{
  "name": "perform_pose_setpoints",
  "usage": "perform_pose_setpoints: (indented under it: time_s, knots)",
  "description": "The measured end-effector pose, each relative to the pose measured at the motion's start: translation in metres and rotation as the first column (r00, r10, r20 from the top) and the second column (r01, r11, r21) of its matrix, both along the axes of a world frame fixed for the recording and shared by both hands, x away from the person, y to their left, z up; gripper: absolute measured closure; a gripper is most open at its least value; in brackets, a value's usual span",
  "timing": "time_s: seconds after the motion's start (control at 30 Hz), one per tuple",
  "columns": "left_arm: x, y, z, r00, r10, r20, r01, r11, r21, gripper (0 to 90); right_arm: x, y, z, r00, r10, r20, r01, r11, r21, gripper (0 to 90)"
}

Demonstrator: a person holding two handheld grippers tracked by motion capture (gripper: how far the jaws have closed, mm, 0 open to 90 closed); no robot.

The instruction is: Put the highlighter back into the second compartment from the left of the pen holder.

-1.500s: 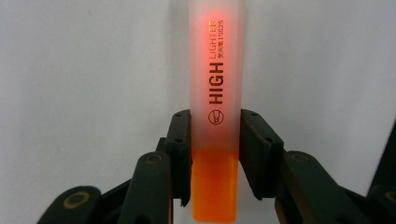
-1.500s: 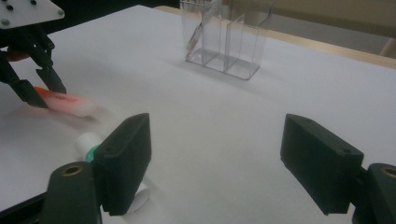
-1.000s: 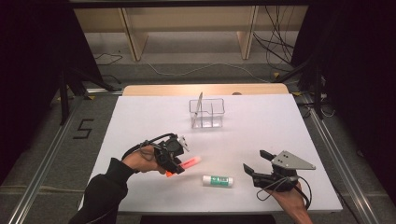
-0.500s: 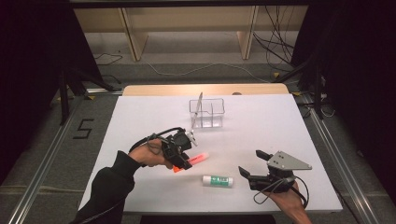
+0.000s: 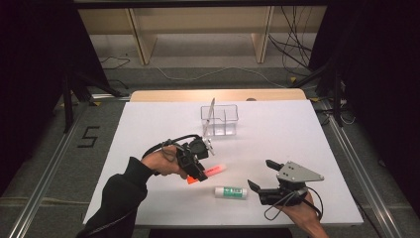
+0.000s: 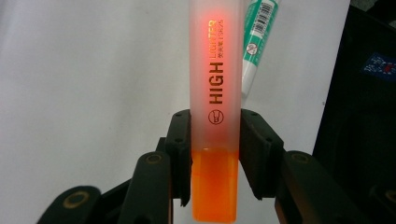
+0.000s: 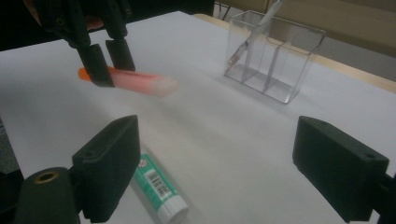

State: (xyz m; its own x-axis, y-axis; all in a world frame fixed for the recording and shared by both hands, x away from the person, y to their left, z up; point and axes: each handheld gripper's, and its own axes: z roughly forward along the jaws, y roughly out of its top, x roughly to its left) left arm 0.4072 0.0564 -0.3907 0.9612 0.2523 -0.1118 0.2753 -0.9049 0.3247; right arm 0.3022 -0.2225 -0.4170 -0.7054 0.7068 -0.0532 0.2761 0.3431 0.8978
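Note:
My left gripper (image 5: 198,173) is shut on an orange-capped pink highlighter (image 5: 214,172), held level a little above the white table. In the left gripper view the jaws clamp the highlighter (image 6: 217,88) just above its orange cap, and the barrel points away. A white and green glue stick (image 5: 230,191) lies flat on the table between the two grippers. My right gripper (image 5: 261,174) stands open just right of it with nothing between its jaws. In the right gripper view the glue stick (image 7: 159,187) lies by the left jaw, and the highlighter (image 7: 136,80) is blurred.
A clear plastic organizer (image 5: 221,122) with dividers stands at the middle back of the table, with a thin pen (image 5: 210,113) leaning in its left compartment. The white table sheet (image 5: 297,129) ends near my hands at the front edge.
My left gripper has carried the highlighter a little to the right and away from the person. The right gripper has barely shifted.

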Motion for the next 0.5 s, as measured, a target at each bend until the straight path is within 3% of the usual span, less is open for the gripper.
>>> perform_pose_setpoints:
  time_s: [0.5]
  knots:
    - [0.004, -0.028, 0.006, 0.9993, -0.036, -0.012, 0.036, 0.9981, 0.05, 66.1, -0.005, 0.019, 0.0, 0.9954, 0.043, 0.085, -0.031, 0.99, -0.136, 16.6]
